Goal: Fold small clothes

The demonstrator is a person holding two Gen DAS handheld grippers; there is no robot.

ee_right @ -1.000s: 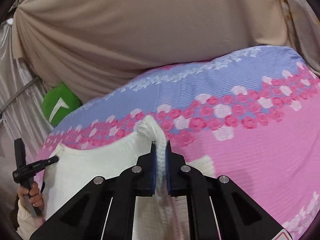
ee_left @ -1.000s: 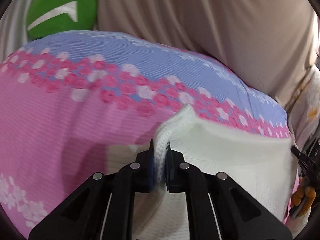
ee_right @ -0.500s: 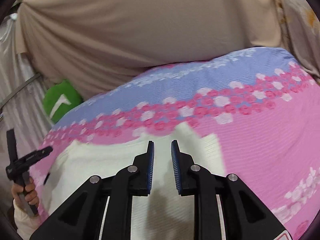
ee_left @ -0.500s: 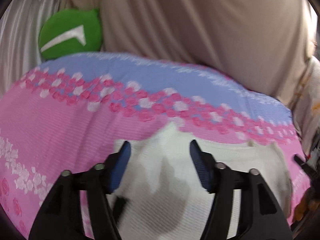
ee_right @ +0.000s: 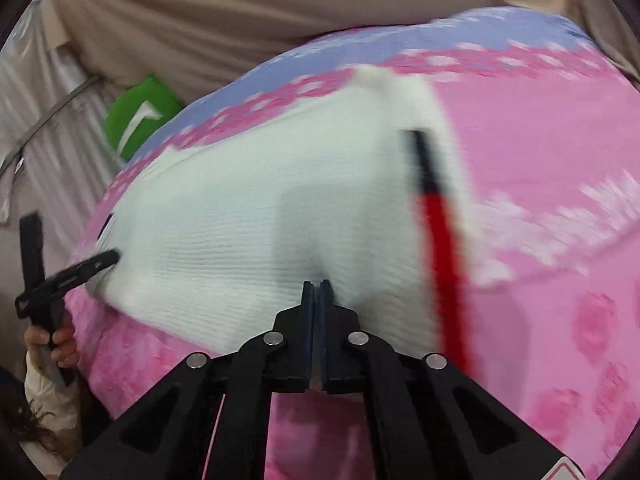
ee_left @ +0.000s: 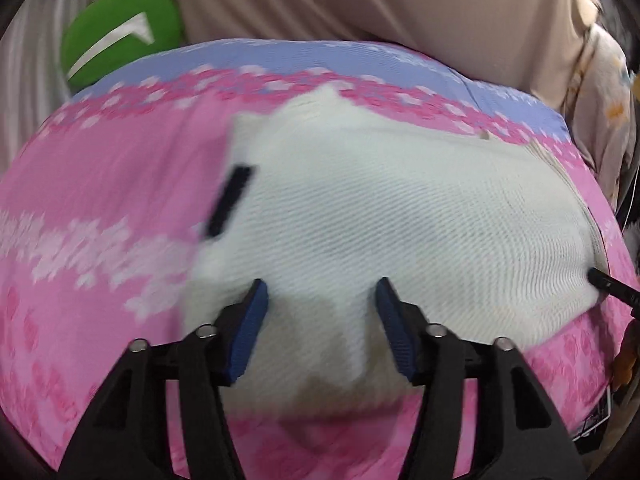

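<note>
One white knit garment [ee_left: 400, 208] lies spread flat on a bed [ee_left: 100, 184] covered in a pink and lilac flowered sheet.

In the left wrist view, the left gripper [ee_left: 320, 320] hangs over the garment's near edge with its jaws apart and closing. White knit shows in the gap between the two blue pads [ee_left: 250, 332], but the pads do not press on it; whether they touch the cloth I cannot tell through the blur. The bulk of the garment stretches ahead of the jaws and off to their right. A dark strip [ee_left: 230, 204], perhaps a label, sits on the garment's edge ahead and to the left of the jaws.

In the right wrist view, the right gripper [ee_right: 316, 286] has its jaws shut tight, pad against pad, with nothing clearly between them. Their tips lie over the garment's near edge; the garment runs ahead of them and to their left. A blurred strip [ee_right: 436, 236], black at the far end and red nearer, crosses the view just right of the jaws; what it is I cannot tell.

Far left of the right jaws, a hand [ee_right: 60, 344] holds the left gripper's black handle. One green cushion [ee_left: 120, 36] sits beyond the bed, with beige drapery [ee_left: 360, 4] behind.
</note>
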